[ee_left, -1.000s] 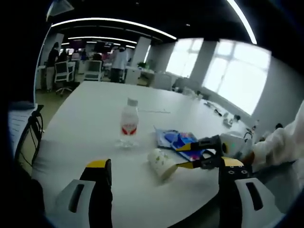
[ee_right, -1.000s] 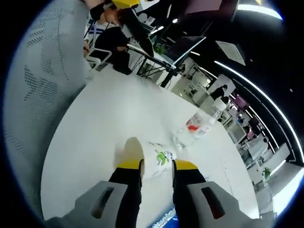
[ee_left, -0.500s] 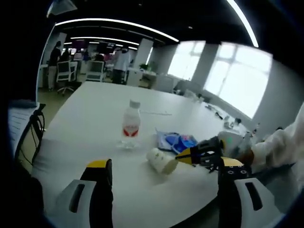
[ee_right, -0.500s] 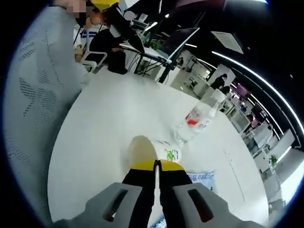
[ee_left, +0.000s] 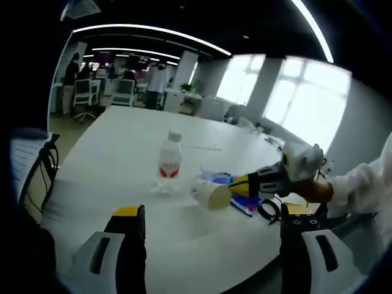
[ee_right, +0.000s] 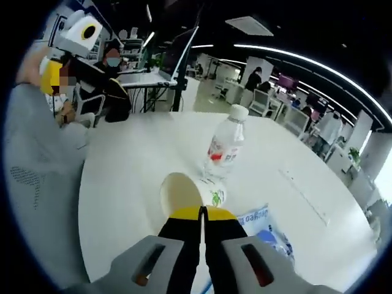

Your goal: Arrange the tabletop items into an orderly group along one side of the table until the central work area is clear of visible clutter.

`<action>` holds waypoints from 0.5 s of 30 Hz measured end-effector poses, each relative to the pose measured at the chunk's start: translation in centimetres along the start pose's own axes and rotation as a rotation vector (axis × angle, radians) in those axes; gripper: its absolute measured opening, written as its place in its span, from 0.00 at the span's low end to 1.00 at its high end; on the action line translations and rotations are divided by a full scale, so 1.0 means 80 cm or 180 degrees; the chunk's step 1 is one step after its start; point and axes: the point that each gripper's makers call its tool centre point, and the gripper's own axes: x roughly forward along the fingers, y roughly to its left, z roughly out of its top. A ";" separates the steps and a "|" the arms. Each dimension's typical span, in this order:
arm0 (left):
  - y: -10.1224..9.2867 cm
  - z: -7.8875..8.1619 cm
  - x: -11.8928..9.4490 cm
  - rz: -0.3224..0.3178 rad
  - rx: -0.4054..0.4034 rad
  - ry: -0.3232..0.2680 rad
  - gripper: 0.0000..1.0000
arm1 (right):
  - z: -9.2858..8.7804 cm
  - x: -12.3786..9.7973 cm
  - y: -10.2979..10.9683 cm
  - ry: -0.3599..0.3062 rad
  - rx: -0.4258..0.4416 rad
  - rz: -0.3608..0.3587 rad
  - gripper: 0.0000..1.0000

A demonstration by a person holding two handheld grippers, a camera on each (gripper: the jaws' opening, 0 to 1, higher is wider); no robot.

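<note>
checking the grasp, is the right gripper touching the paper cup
Touching. In the right gripper view the right gripper has its jaws shut on the wall of the paper cup; the left gripper view shows the cup at its tips.

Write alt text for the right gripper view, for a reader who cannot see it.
The right gripper, its yellow-tipped fingers pressed together, grips the wall of a white paper cup with its open mouth towards the camera. Just beyond stands a clear water bottle with a red label on the white table, and a blue printed packet lies to the right.
</note>
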 end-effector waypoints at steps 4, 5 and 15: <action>0.003 -0.002 0.000 0.0016 0.0010 0.0024 0.87 | 0.004 -0.007 0.002 0.0075 0.0264 0.0058 0.00; 0.003 -0.002 0.000 0.0017 0.0010 0.0028 0.87 | 0.005 -0.007 0.002 0.0084 0.0279 0.0082 0.00; -0.008 -0.014 0.006 -0.0024 0.0177 0.0175 0.87 | 0.010 -0.018 0.001 0.0182 0.1147 0.0283 0.00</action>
